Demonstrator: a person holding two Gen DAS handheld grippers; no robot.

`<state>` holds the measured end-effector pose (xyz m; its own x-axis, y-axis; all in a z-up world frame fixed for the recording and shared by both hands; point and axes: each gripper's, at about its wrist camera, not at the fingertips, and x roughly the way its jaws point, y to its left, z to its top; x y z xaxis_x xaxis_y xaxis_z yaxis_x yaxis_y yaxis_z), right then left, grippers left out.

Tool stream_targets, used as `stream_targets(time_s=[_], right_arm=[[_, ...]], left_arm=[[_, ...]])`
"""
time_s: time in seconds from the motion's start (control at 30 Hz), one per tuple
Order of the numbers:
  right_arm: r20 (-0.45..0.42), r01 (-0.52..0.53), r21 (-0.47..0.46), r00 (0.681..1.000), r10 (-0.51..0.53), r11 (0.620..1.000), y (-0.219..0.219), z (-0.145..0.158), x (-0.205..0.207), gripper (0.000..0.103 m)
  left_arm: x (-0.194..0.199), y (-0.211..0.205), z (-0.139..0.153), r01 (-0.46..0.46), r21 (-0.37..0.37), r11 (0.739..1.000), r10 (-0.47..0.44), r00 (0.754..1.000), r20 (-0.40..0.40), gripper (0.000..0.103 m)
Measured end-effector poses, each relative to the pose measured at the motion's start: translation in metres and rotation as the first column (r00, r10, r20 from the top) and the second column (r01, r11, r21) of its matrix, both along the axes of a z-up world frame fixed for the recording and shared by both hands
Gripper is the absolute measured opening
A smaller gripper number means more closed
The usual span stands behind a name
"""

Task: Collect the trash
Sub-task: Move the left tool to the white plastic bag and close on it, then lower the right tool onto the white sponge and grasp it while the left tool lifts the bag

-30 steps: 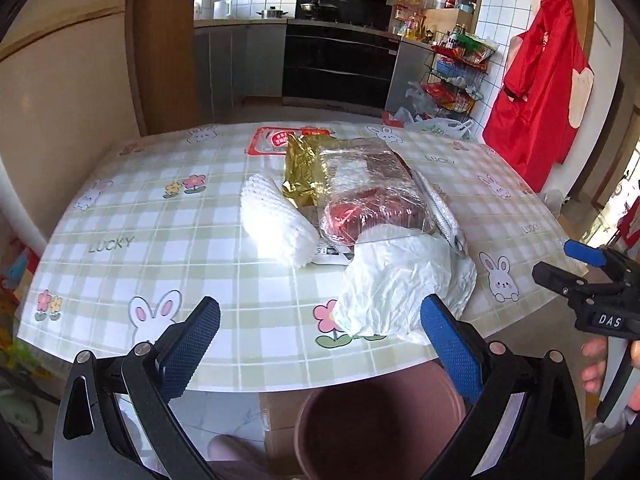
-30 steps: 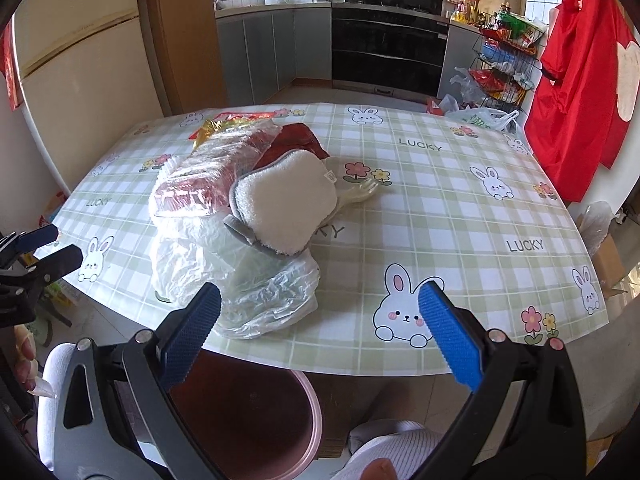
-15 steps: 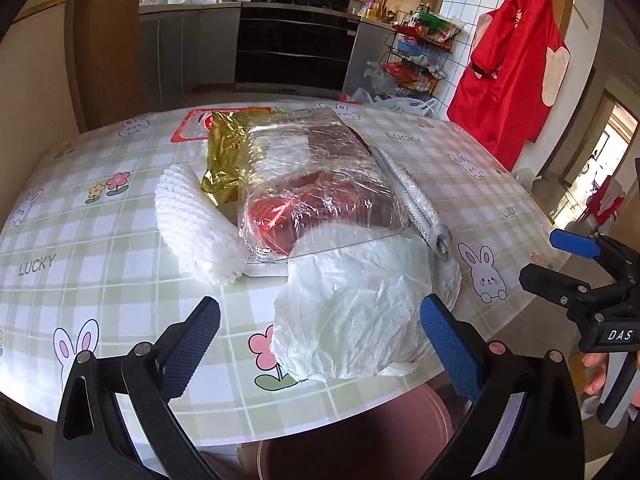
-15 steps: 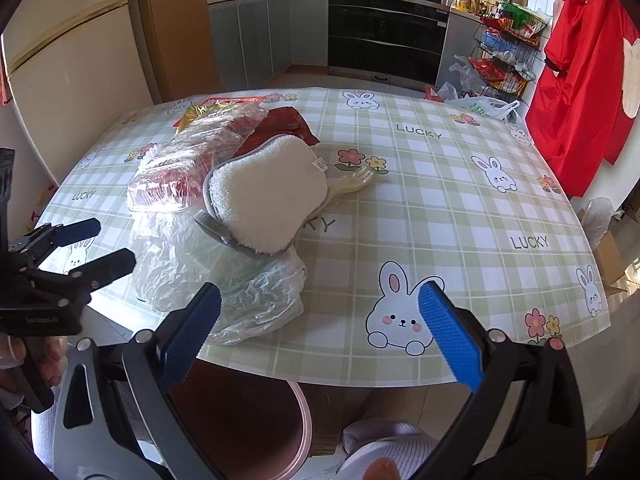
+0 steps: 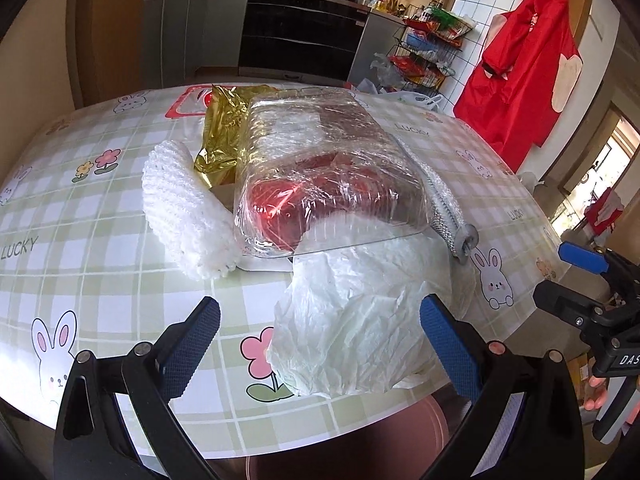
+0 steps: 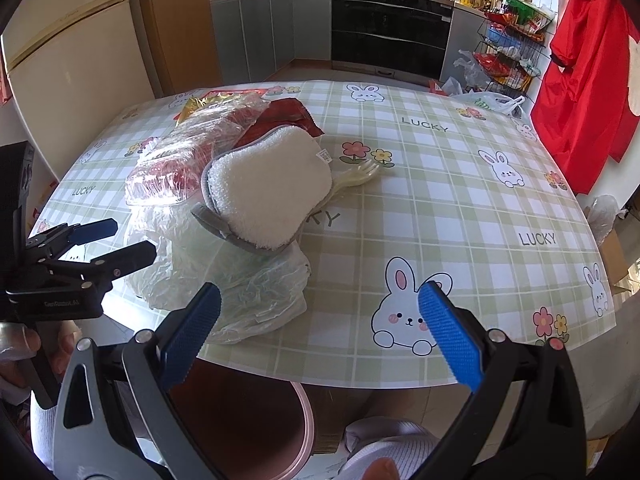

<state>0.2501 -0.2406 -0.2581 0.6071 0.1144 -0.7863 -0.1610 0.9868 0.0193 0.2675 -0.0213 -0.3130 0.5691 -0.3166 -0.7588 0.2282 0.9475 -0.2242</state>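
Trash lies heaped at the near edge of the checked, rabbit-printed tablecloth point(image 5: 100, 216), and a reddish-brown round bin point(image 6: 256, 420) waits on the floor just below that edge. Nearest is a crumpled white plastic bag point(image 5: 360, 312), overhanging slightly. The left gripper point(image 5: 316, 344) hovers before it with jaws spread wide and empty; the right gripper point(image 6: 320, 328) is likewise agape beside the pile. Best to pinch a thick fold of the bag, not a loose corner. Behind sit a cling-wrapped clear tray holding something red point(image 5: 328, 176), a white foam net sleeve point(image 5: 184, 208), a fluffy white pad with grey trim point(image 6: 272, 188) and gold foil wrapper point(image 5: 224, 128).
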Motion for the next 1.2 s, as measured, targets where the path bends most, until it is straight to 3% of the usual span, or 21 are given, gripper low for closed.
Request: stream_targets(time_s=[0.1,0.27,0.43,0.6,0.93,1.2], right_arm=[[-0.001,-0.001,0.003,1.0,0.001,1.0,0.0,-0.001,0.001,0.098],[-0.017,-0.009,-0.002,1.0,0.009,1.0,0.001,-0.002,-0.001,0.098],[-0.01,-0.006,0.001,1.0,0.006,1.0,0.002,0.003,-0.004,0.098],[0.0,0.0,0.007,1.0,0.0,1.0,0.002,0.008,-0.011,0.098],[0.013,0.073,0.021,0.997,-0.073,0.997,-0.011,0.016,-0.02,0.098],[0.088,0.062,0.077,0.994,-0.069,0.995,-0.011,0.026,-0.027,0.097]], left_arm=[[0.004,-0.001,-0.007,-0.01,0.004,1.0,0.01,1.0,-0.019,0.095],[0.003,-0.005,-0.014,0.011,0.026,1.0,-0.01,0.999,-0.052,0.074],[-0.004,-0.007,-0.014,0.019,0.054,0.998,-0.016,0.998,-0.058,0.039],[-0.016,-0.009,-0.014,0.023,0.077,0.997,-0.019,0.998,-0.057,0.015],[-0.044,-0.013,-0.006,0.044,0.121,0.992,-0.041,0.999,-0.031,0.007],[-0.079,0.001,0.014,0.023,0.09,0.996,-0.025,0.999,0.021,0.005]])
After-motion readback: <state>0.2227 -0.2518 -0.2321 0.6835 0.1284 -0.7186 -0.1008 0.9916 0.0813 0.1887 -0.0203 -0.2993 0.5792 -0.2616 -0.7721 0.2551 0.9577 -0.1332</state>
